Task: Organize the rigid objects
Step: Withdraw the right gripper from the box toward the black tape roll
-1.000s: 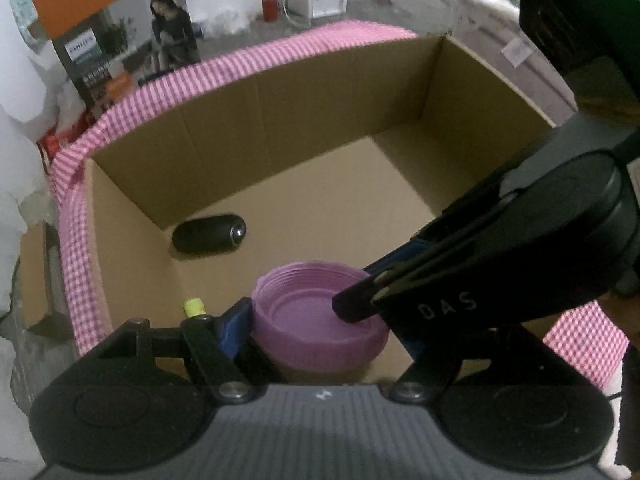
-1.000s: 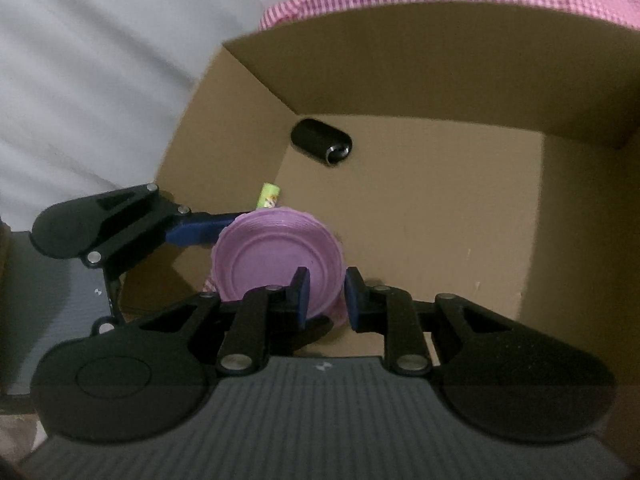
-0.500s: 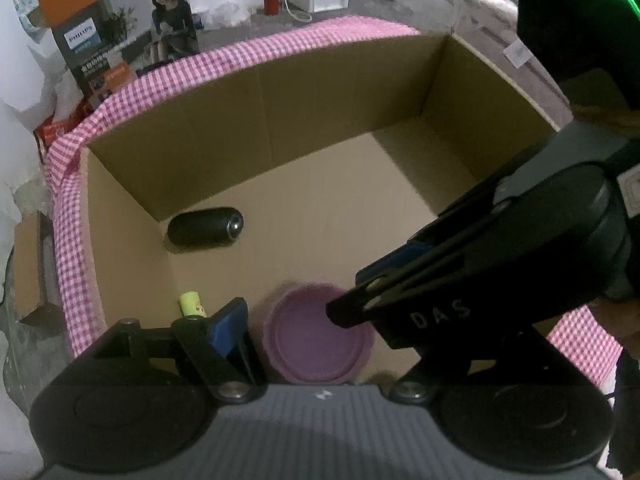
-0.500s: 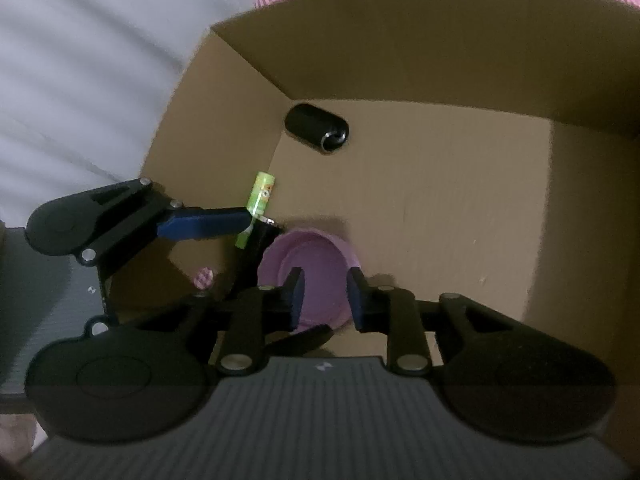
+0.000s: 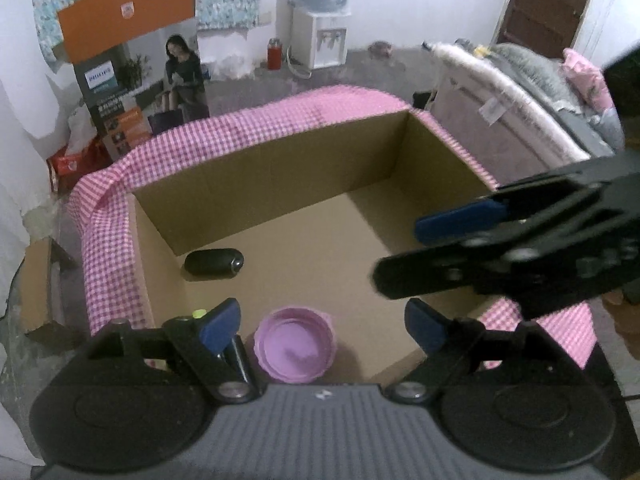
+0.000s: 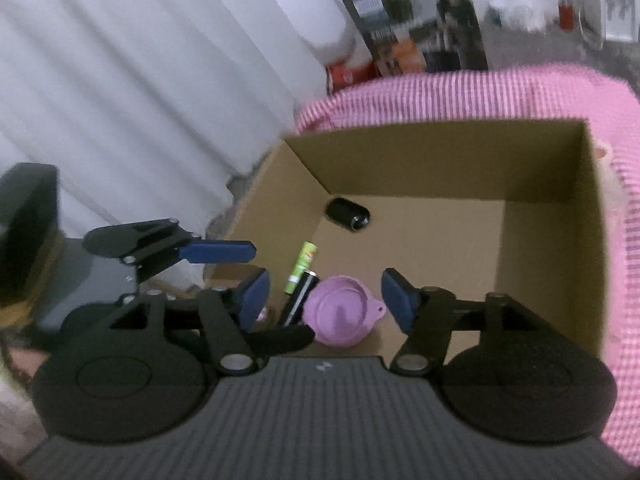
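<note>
Pink checked cloth [image 5: 224,136] drapes the table around an open cardboard box [image 5: 280,176], with a water dispenser [image 5: 320,36] and a tall printed carton [image 5: 136,68] standing against the pale wall behind.

Inside the box, a purple lid [image 5: 295,344] lies hollow side up on the floor near the front wall. A black cylinder [image 5: 214,263] lies on its side near the back left corner, well apart from the lid. In the right wrist view a green tube [image 6: 301,266] and a dark, slim cylinder [image 6: 299,298] lie just beside the lid [image 6: 340,312]; that frame is blurred, so the dark one may be a battery, though I cannot tell for sure.

Above the lid, the left gripper [image 5: 322,326] has its jaws opening, blue pads wide to either side and touching nothing; the lid is seen between them but lies free on the box floor. The right gripper [image 6: 326,294] also has its jaws opening, released, with nothing pressed between the pads. In the left wrist view the right gripper [image 5: 416,252] reaches in from the right, over the right side of the box.
</note>
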